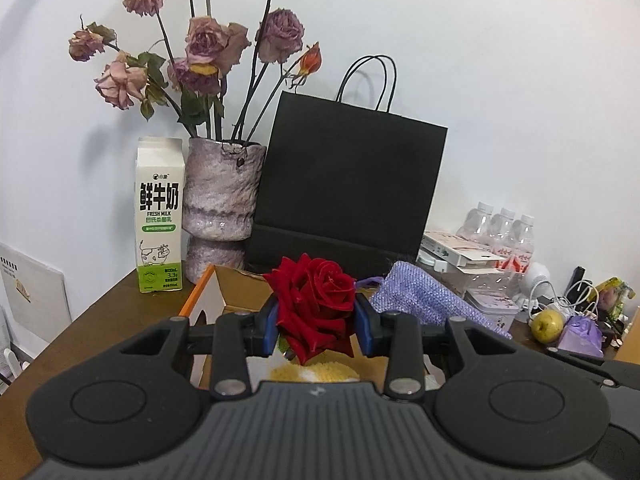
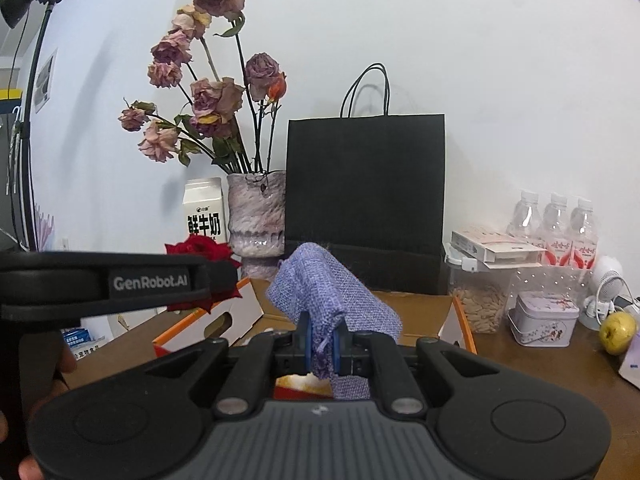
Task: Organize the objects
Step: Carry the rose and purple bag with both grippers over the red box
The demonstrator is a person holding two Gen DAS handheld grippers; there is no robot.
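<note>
The left tongs [image 1: 316,330] were closed almost fully on a deep red rose bloom [image 1: 314,304], its petals squeezed between the two blue pads [image 1: 270,330] and held up above an open cardboard box with an orange rim [image 1: 200,292]. To their right, the right tongs [image 2: 322,346] were pinched shut on the neck of a lilac woven drawstring pouch [image 2: 328,292], which stood up and flopped forward over the same box. Across the brown wooden surface [image 1: 100,320], from left to right, stood a white and green fresh-milk carton [image 1: 159,216], a mottled mauve ceramic vase [image 1: 222,200] of wilted dusty-pink roses [image 1: 208,40] just beside it, a black paper carrier bag with cord handles [image 1: 348,184] against the wall, three clear plastic bottles with red labels [image 2: 554,224], a clear plastic container of pale seeds [image 2: 478,304], a small lilac tin [image 2: 544,320] and a yellow-green apple [image 2: 616,332]. Behind everything rose a plain white wall [image 1: 500,60].
</note>
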